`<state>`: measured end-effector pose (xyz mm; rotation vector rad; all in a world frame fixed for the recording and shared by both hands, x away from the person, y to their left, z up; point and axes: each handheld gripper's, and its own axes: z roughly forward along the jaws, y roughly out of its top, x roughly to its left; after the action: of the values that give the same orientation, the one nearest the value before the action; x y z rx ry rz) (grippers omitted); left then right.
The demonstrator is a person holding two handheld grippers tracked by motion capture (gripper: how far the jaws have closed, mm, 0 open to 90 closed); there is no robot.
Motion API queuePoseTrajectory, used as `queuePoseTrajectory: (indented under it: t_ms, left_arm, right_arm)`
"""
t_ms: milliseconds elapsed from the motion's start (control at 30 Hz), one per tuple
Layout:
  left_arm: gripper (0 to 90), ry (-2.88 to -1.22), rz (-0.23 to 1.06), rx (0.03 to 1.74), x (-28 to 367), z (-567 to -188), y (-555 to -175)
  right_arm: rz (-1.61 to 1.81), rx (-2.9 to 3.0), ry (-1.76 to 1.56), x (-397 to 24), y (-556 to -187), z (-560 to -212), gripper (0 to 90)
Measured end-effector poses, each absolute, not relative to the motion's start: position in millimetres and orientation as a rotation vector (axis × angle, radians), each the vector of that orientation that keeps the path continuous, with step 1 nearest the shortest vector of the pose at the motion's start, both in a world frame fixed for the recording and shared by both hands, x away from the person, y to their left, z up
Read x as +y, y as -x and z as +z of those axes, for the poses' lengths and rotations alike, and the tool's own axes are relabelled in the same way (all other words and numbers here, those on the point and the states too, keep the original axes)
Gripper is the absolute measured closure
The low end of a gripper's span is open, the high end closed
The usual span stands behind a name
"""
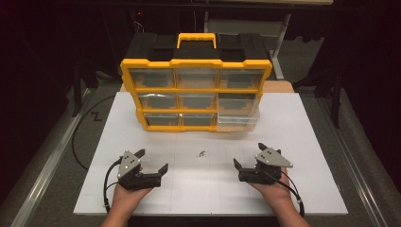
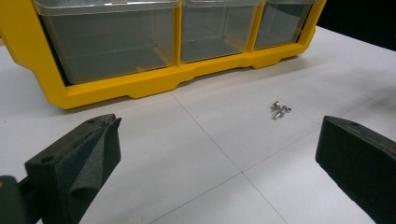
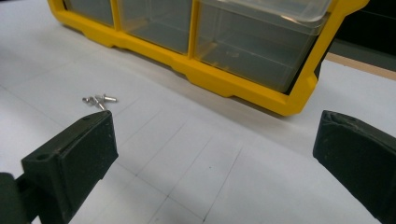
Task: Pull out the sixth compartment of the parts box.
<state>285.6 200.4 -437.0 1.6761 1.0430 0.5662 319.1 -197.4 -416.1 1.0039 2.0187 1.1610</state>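
A yellow and black organiser (image 1: 196, 87) with clear drawers stands at the back of the white board (image 1: 302, 137); its bottom right drawer (image 1: 238, 122) is pulled out a little. A few small metal screws (image 1: 202, 153) (image 2: 279, 109) (image 3: 99, 100) lie on the board in front of it. My left gripper (image 1: 152, 162) rests near the front left, open, nothing between its jaws. My right gripper (image 1: 249, 156) rests at the front right, open and empty too. The screws lie between the two grippers, a little farther out.
The organiser's yellow frame (image 2: 140, 84) (image 3: 243, 88) rises close ahead in both gripper views. The board's edges drop to a grey floor with a black cable (image 1: 78, 142) at the left. Table legs stand behind the organiser.
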Motion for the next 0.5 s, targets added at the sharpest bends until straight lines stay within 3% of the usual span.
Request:
queuePoseTrajectory:
  t_ms: [500]
  left_arm:
    - [0.7, -1.675, 0.583, 1.030, 200.9, -437.9, -286.7]
  right_arm:
    - [1.199, 1.976, -1.048, -204.6, -319.5, -412.6, 0.8]
